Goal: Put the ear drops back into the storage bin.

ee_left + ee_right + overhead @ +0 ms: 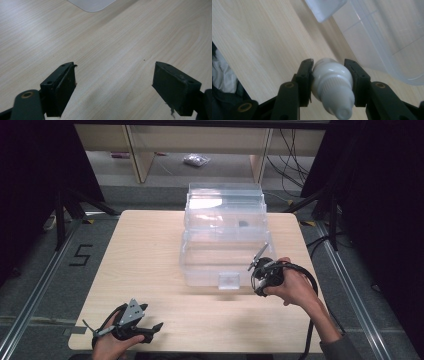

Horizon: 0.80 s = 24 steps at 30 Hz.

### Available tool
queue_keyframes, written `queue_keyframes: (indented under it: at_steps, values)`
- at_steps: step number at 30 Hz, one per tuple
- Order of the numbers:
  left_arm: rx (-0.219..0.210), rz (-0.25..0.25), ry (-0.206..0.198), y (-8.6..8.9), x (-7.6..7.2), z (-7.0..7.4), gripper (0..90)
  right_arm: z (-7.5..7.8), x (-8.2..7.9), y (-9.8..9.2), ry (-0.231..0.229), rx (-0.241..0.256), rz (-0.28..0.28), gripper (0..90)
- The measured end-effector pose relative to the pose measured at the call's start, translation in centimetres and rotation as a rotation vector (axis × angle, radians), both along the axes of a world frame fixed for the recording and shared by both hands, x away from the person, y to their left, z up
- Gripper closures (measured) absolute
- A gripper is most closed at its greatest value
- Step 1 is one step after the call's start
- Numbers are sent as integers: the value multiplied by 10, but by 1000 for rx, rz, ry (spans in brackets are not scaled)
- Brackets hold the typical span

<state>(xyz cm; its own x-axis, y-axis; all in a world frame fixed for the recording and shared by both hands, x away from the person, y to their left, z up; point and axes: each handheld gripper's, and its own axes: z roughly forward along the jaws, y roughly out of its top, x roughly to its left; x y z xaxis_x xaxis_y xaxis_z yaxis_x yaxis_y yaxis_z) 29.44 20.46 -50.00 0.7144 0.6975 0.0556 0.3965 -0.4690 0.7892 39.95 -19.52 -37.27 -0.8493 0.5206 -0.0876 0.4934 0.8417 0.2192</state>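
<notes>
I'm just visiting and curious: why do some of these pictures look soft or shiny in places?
High view: a bright glare patch sits on the clear plastic box. Right gripper view: the white bottle held in the right claw is very close and blurred, with a shiny highlight. Left gripper view: the open left claw casts a soft shadow on the wooden table.

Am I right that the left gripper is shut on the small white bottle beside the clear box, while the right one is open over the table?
Not quite: the sides are swapped. The right gripper view shows the right gripper shut on the bottle beside the box; the left gripper view shows the left gripper open over the table.
</notes>
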Motion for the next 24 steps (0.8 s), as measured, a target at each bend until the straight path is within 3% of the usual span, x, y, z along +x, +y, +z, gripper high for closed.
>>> queue_keyframes:
  at_steps: [4,5,7,11,17,24]
  values:
    - [16,-7,-1,1,0,1,179,5,2,1,-4,10,4,602]
    - [-1,0,0,0,0,0,179,7,1,2,2,9,-19,603]
    - [0,0,0,0,0,0,179,11,6,3,-5,12,10,602]
    - [-1,1,-2,0,0,0,179,14,10,6,8,12,-17,602]
    - [1,-1,0,0,0,0,179,20,19,5,17,14,-3,602]
    - [-1,0,0,0,0,0,179,32,29,7,22,20,-35,602]
